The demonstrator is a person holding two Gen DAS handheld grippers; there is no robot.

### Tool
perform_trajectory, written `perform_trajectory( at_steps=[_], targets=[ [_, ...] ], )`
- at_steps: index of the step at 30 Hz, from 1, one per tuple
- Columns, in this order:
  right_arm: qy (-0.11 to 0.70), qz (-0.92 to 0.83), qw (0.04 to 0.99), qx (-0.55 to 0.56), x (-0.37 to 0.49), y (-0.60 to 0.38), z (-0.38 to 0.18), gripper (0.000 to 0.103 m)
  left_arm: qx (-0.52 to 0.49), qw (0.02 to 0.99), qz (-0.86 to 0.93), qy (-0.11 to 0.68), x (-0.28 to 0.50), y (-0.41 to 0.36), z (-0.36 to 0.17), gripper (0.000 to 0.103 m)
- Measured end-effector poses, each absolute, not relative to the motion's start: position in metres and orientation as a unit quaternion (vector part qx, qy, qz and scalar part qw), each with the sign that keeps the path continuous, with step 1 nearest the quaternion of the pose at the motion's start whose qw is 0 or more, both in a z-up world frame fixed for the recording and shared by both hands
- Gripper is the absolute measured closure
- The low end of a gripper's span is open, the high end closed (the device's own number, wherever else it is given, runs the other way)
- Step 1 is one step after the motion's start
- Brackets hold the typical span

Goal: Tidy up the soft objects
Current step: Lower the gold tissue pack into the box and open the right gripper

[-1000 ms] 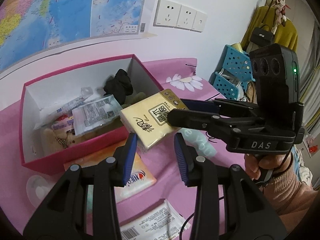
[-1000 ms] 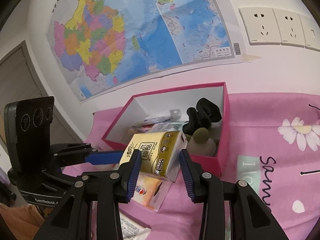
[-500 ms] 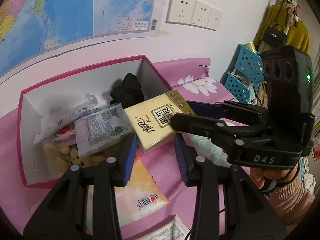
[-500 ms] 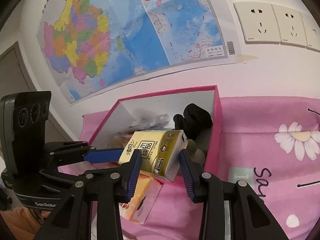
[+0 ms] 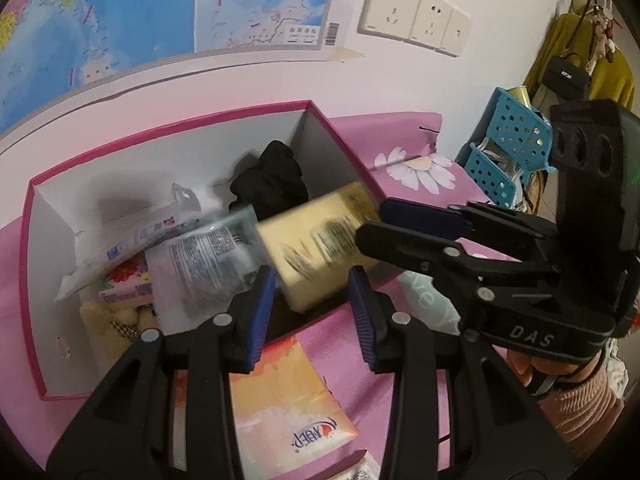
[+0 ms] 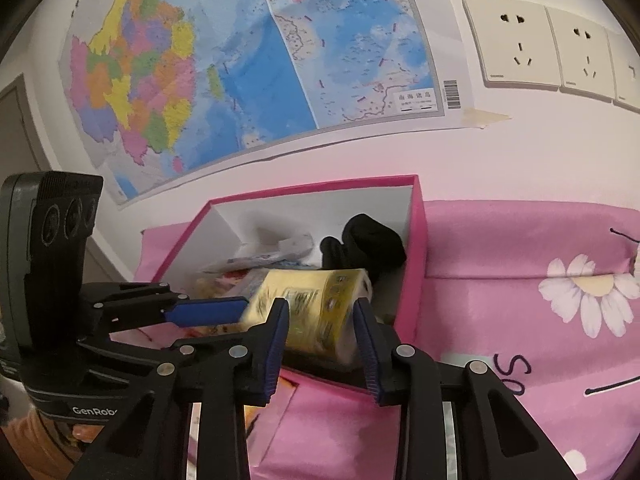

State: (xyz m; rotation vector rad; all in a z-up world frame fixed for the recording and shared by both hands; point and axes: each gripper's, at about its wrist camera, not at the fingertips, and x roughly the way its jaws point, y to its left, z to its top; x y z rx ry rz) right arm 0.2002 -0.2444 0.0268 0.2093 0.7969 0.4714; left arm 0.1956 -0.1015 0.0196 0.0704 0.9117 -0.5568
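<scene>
My right gripper (image 6: 320,308) pinches the near end of a yellow tissue pack (image 6: 316,300), and its jaws are closing on it. The pack is blurred and tilts over the near right corner of the pink box (image 6: 418,260). In the left wrist view the same pack (image 5: 316,248) sticks out from the right gripper (image 5: 372,220) above the box's (image 5: 180,124) front wall. My left gripper (image 5: 312,280) hangs open just before the box, nothing between its blue pads. Inside the box lie a black cloth (image 5: 272,176), a clear printed packet (image 5: 204,264) and other soft packs.
An orange tissue pack (image 5: 288,408) lies on the pink flowered cloth (image 6: 520,240) under my left gripper. Blue plastic baskets (image 5: 508,148) stand at the far right. A wall with a map (image 6: 240,60) and sockets (image 6: 516,44) rises close behind the box. A sleeved hand (image 5: 580,400) holds the right gripper.
Both grippers have moved closer to the box. The yellow pack has gone from before the box to over its near right corner and is now tilted and blurred. The right jaws have narrowed a little.
</scene>
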Motion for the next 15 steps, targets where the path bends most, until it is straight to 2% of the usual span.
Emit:
perform_trajectory(
  at_steps=[15],
  targets=[
    [0.366,0.239,0.891,0.121,0.166,-0.261,0.04,0.069,0.043,0.875,-0.277,0.395,0.159,-0.088,0.036,0.063]
  ],
)
